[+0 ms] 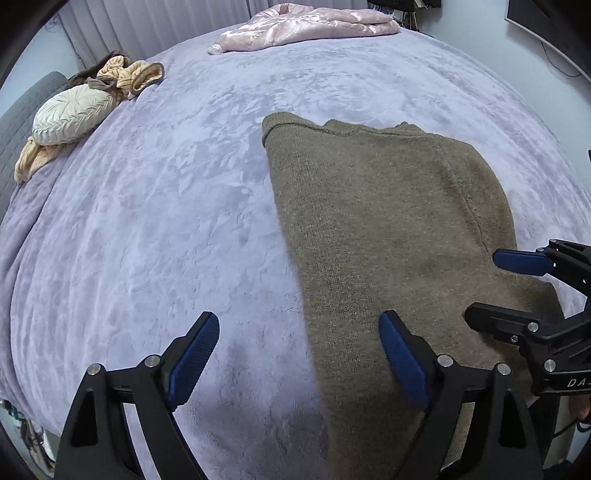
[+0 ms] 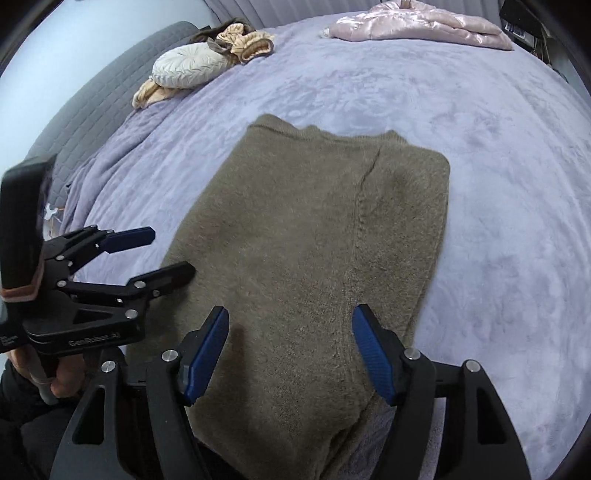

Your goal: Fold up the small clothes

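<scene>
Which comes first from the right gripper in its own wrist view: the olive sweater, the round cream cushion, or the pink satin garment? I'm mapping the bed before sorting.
1. Olive sweater: directly under the right gripper, between its open fingers.
2. Round cream cushion: upper left, near the bed's edge.
3. Pink satin garment: far side of the bed, top right.

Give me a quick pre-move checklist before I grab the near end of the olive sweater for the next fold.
1. Left gripper jaws open, nothing between pads: ok.
2. Right gripper jaws open over the knit, not pinching: ok.
3. Olive sweater lying flat, sides folded in: ok.
4. Left gripper straddles the sweater's left edge: ok.
5. Lavender blanket beyond the sweater free for folding: ok.
6. Near hem position: cannot tell, hidden behind the grippers.
</scene>
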